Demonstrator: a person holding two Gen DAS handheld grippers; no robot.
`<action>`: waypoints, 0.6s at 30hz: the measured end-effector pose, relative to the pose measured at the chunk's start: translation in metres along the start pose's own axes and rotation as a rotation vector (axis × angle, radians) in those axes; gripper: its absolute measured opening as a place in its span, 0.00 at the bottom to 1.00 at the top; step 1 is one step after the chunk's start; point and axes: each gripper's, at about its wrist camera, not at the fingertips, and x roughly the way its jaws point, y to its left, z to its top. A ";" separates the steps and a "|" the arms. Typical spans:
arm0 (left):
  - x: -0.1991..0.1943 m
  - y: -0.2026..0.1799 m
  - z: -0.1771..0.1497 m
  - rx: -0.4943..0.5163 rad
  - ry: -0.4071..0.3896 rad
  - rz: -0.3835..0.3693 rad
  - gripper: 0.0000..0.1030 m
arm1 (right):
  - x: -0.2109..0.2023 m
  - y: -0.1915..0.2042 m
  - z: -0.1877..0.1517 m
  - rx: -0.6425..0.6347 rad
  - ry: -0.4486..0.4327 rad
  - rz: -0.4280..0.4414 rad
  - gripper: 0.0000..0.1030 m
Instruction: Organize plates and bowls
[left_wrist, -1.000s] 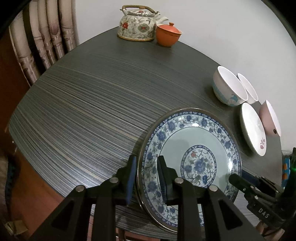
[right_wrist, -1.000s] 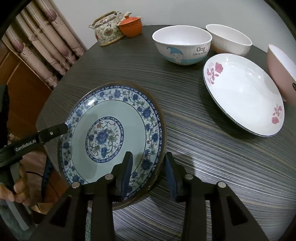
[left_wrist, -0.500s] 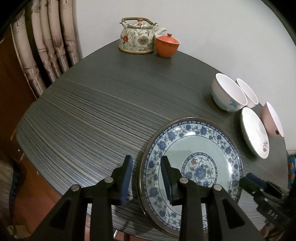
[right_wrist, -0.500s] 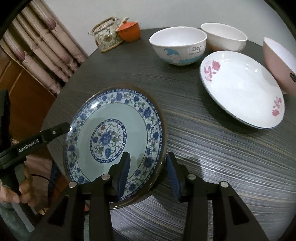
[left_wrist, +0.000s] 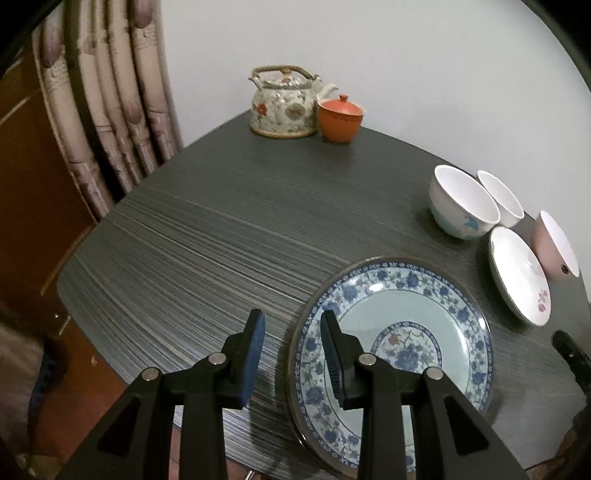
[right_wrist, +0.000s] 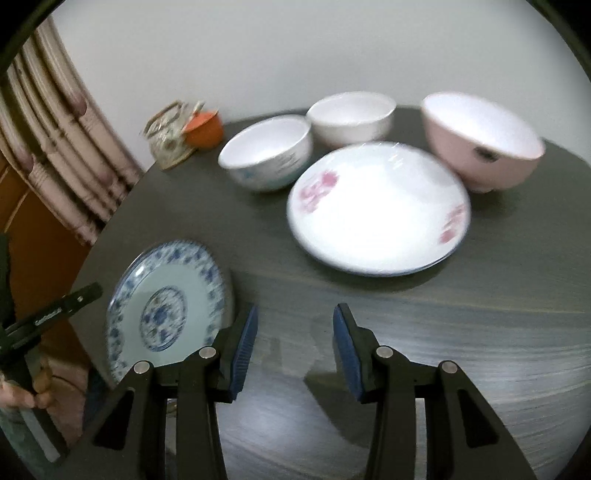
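Note:
The blue-and-white flowered plate (left_wrist: 399, 343) lies flat near the table's front edge. My left gripper (left_wrist: 291, 350) is open, its jaws straddling the plate's left rim without pressing it. In the right wrist view the same plate (right_wrist: 166, 306) is off to the left of my right gripper (right_wrist: 295, 343). That gripper's jaws are opening, with only bare tabletop between them. A white plate with pink flowers (right_wrist: 376, 210) lies ahead of it. Behind that stand a white bowl with blue print (right_wrist: 266, 151), a plain white bowl (right_wrist: 351, 114) and a pink bowl (right_wrist: 480, 140).
A flowered teapot (left_wrist: 284, 107) and an orange lidded cup (left_wrist: 340, 118) stand at the far edge of the dark wood-grain table (left_wrist: 221, 229), by the wall. A curtain (left_wrist: 110, 103) hangs at the left. A hand (right_wrist: 14, 391) holds the left gripper's handle.
Both grippers have let go of the blue-and-white plate, which now lies flat on the table. The right gripper has moved right, clear of its rim, and its jaws have widened.

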 end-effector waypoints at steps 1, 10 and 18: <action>-0.001 -0.001 -0.001 -0.013 -0.010 0.000 0.31 | -0.004 -0.006 0.000 0.006 -0.025 -0.016 0.44; -0.011 -0.058 -0.001 0.094 -0.021 -0.101 0.45 | -0.025 -0.059 0.005 0.093 -0.121 -0.081 0.52; -0.005 -0.127 0.023 0.163 -0.010 -0.230 0.51 | -0.022 -0.088 0.014 0.110 -0.109 -0.091 0.52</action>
